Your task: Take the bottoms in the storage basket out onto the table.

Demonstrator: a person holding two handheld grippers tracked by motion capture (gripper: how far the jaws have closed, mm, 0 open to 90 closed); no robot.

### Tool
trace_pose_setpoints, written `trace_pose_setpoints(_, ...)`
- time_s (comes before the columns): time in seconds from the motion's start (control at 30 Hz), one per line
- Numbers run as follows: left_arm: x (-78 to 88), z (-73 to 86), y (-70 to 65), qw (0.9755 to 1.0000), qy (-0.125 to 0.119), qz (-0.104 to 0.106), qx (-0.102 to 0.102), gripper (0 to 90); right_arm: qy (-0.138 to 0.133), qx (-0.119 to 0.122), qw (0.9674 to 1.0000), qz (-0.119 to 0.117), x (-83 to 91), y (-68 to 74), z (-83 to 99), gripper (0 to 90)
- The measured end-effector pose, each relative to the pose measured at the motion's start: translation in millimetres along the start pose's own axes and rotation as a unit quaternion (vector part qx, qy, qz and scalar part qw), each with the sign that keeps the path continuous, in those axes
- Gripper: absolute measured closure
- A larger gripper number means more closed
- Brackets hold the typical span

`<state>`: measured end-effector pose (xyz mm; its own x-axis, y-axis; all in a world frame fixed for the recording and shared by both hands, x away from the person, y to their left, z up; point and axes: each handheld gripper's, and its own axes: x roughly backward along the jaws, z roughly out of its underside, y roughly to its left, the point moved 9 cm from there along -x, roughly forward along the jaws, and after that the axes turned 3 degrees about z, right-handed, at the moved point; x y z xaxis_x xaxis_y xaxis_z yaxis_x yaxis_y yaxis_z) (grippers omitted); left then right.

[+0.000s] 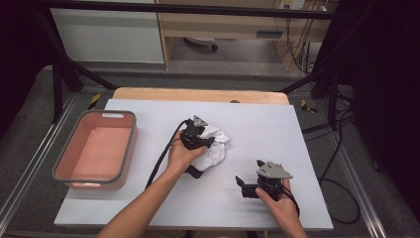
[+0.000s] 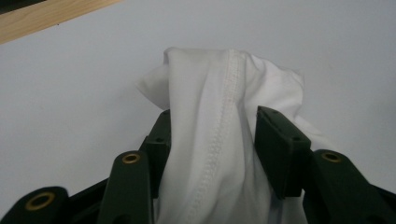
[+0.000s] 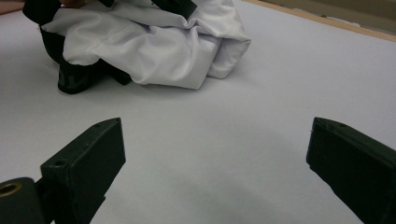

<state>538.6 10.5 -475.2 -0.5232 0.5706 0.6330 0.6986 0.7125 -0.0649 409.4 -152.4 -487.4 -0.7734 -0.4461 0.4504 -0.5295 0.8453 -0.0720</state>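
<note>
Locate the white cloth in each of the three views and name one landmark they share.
High view: white cloth at table centre, under the left gripper.
Left gripper view: cloth rising between the jaws.
Right gripper view: cloth top left.
Shared landmark: white table cover.

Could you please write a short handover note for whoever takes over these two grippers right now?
Left gripper: jaws partly apart with a fold of the crumpled white cloth garment between them; whether the pads press it is unclear.
Right gripper: open, nothing between its jaws, low over the white table sheet, near the garment.
Pink grey-rimmed plastic bin: at the table's left, nothing in it.
Done: garment bunched mid-table.
Left: probably binning it.
</note>
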Motion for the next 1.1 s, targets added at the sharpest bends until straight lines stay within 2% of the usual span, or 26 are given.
trace_pose_setpoints(0.37, 1.0, -1.7, -0.1, 0.9999, -0.005, 0.006, 0.013, 37.2, 0.003, 0.001, 1.0, 0.0, -0.8, 0.3, 1.0, 4.7)
trace_pose_setpoints(0.43, 1.4, -2.7, 1.3, 0.9998, -0.007, -0.002, 0.017, 26.7, 0.003, 0.002, 1.0, 0.0, -0.8, 0.4, 0.9, 4.7)
trace_pose_setpoints(0.6, 1.0, -2.1, 0.2, 0.9996, -0.005, 0.004, 0.026, 18.0, 0.002, 0.002, 1.0, -0.001, -0.5, 0.4, 0.8, 4.7)
trace_pose_setpoints(1.0, 4.7, -6.2, -7.1, 0.9993, -0.016, 0.024, 0.023, 7.6, 0.003, 0.001, 1.0, 0.0, -0.3, 0.0, 0.8, 4.7)
trace_pose_setpoints(1.1, 6.7, -8.1, -8.4, 0.9994, -0.02, 0.022, 0.016, 6.6, 0.003, 0.001, 1.0, 0.0, -0.5, 0.4, 0.9, 4.7)
